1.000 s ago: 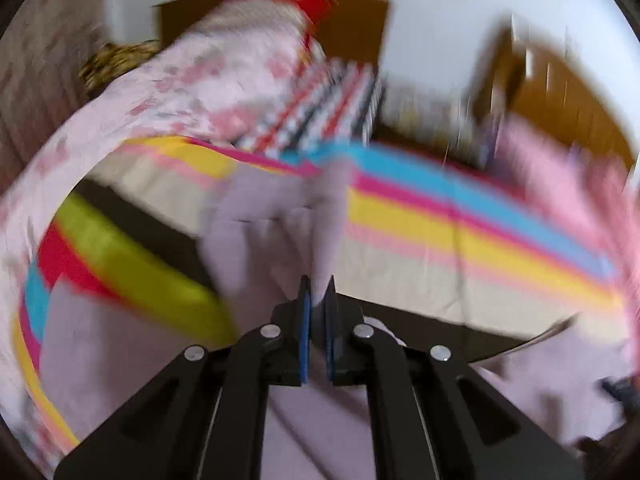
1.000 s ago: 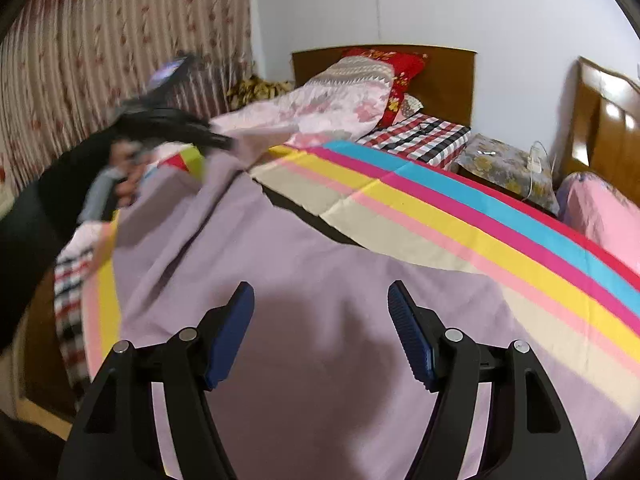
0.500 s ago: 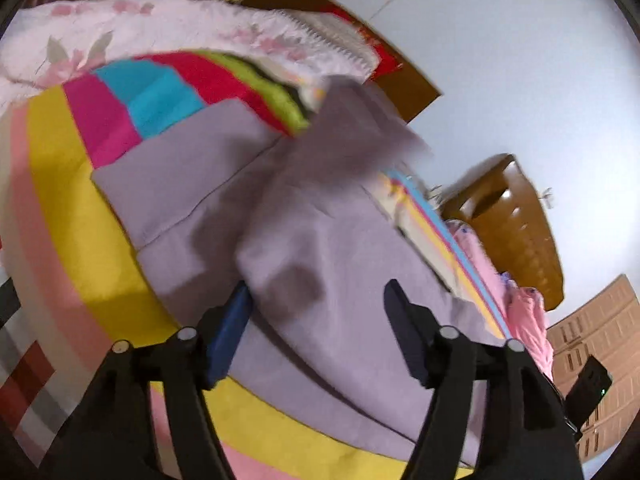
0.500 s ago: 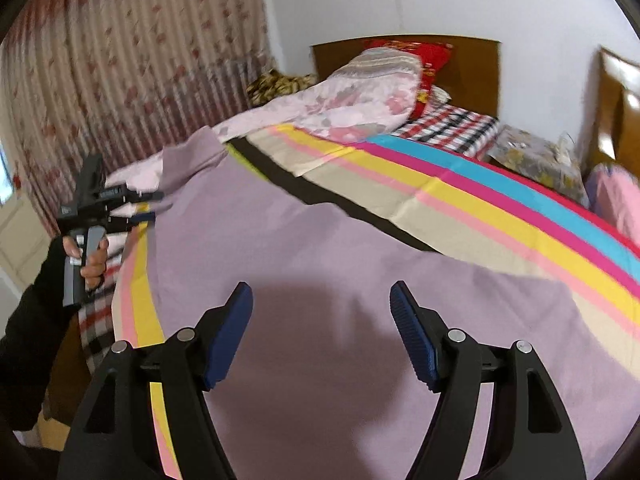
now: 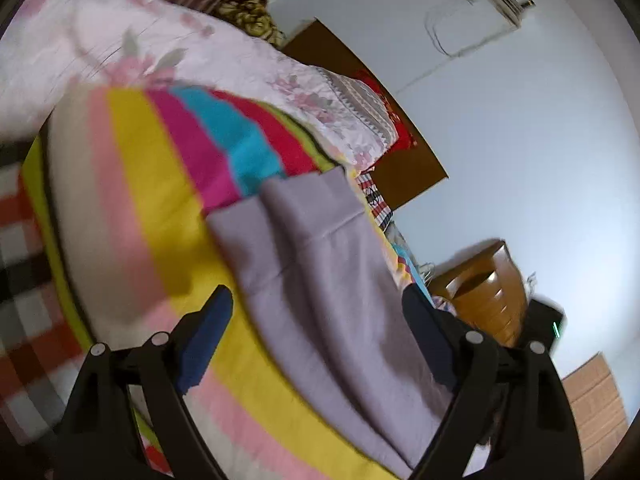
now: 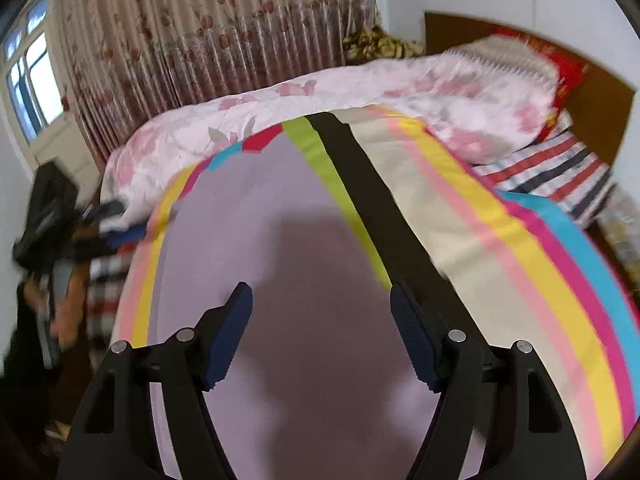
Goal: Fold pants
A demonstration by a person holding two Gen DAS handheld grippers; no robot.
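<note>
The lilac pants (image 5: 320,272) lie flat on the striped bedspread (image 5: 160,184), one layer folded over another with its edge showing near the far end. My left gripper (image 5: 316,320) is open and empty, held just above the near part of the pants. In the right wrist view the pants (image 6: 256,216) spread across the bed under my right gripper (image 6: 320,324), which is open and empty above them. The left gripper (image 6: 100,224) also shows there, blurred, at the bed's left edge.
A pink floral quilt (image 6: 360,92) is heaped along the far side of the bed. A checked sheet (image 6: 552,168) and red pillow (image 6: 560,64) lie by the wooden headboard (image 6: 600,88). Curtains (image 6: 200,28) hang behind. A wooden cabinet (image 5: 488,292) stands beyond the bed.
My left gripper has let go of the pant leg, opened and pulled back to the bed's edge. The lifted cloth has dropped flat onto the pants. My right gripper stays open and has swung left.
</note>
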